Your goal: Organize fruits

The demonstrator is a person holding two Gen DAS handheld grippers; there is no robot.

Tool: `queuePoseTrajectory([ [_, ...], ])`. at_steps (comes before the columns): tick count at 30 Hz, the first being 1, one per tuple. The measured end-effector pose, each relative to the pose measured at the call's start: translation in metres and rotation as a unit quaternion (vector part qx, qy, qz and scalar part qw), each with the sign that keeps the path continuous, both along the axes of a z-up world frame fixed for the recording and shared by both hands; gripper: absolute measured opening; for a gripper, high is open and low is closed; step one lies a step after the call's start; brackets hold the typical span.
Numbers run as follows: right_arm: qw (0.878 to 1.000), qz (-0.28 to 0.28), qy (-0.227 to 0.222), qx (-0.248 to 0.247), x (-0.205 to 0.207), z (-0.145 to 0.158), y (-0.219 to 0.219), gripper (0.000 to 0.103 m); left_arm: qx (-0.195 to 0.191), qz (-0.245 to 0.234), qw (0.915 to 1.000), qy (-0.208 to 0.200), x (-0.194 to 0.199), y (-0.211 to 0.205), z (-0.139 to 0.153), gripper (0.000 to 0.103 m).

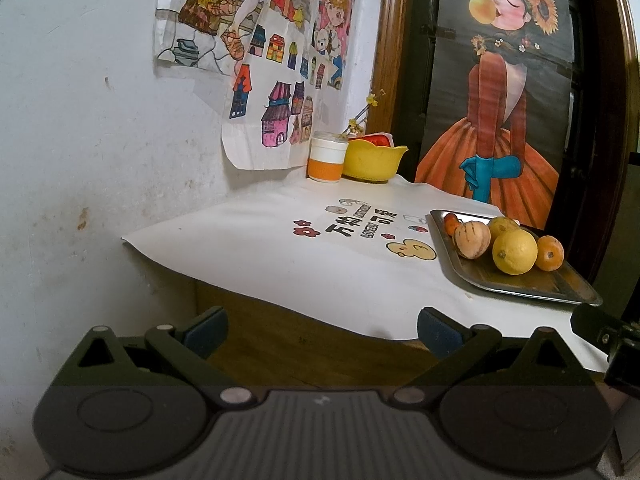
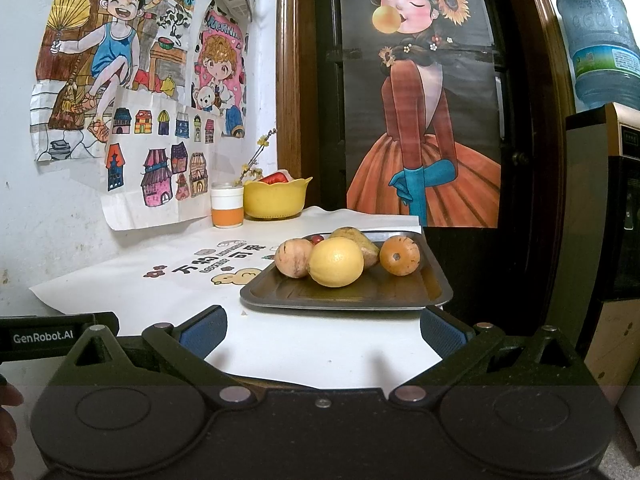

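Both claws, left (image 1: pixel 322 330) and right (image 2: pixel 322 330), gape empty short of the tray (image 2: pixel 344 300), where nudging the lemon (image 2: pixel 336 262) could roll its touching neighbours off.

White scuffed wall (image 1: pixel 80 120) with kids' drawings (image 2: pixel 132 120). Dark wood door frame (image 2: pixel 286 80), girl poster (image 2: pixel 420 120). Water jug (image 2: pixel 600 40) at right.

Cloth-covered table (image 2: pixel 168 304): tray (image 2: pixel 348 300), cup (image 2: pixel 227 205), bowl (image 2: pixel 276 200)
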State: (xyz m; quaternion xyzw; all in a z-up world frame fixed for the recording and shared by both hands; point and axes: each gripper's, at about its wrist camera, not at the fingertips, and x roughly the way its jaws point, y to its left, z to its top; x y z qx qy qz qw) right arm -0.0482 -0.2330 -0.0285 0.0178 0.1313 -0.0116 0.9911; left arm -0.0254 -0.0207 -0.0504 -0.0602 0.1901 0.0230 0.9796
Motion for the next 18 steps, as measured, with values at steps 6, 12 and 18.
queuePoseTrajectory([
  [6,1.000,0.001,0.002,-0.001,0.000,-0.001,0.001,0.102,0.018,0.009,0.9997,0.014,0.000,-0.008,-0.005,0.103],
  [12,1.000,0.001,0.003,-0.001,0.000,-0.001,0.001,0.102,0.035,0.019,0.9990,0.021,-0.001,-0.012,-0.003,0.103],
  [18,1.000,0.001,0.003,-0.001,0.000,-0.001,0.001,0.102,0.044,0.017,0.9988,0.014,-0.006,-0.015,-0.001,0.103],
])
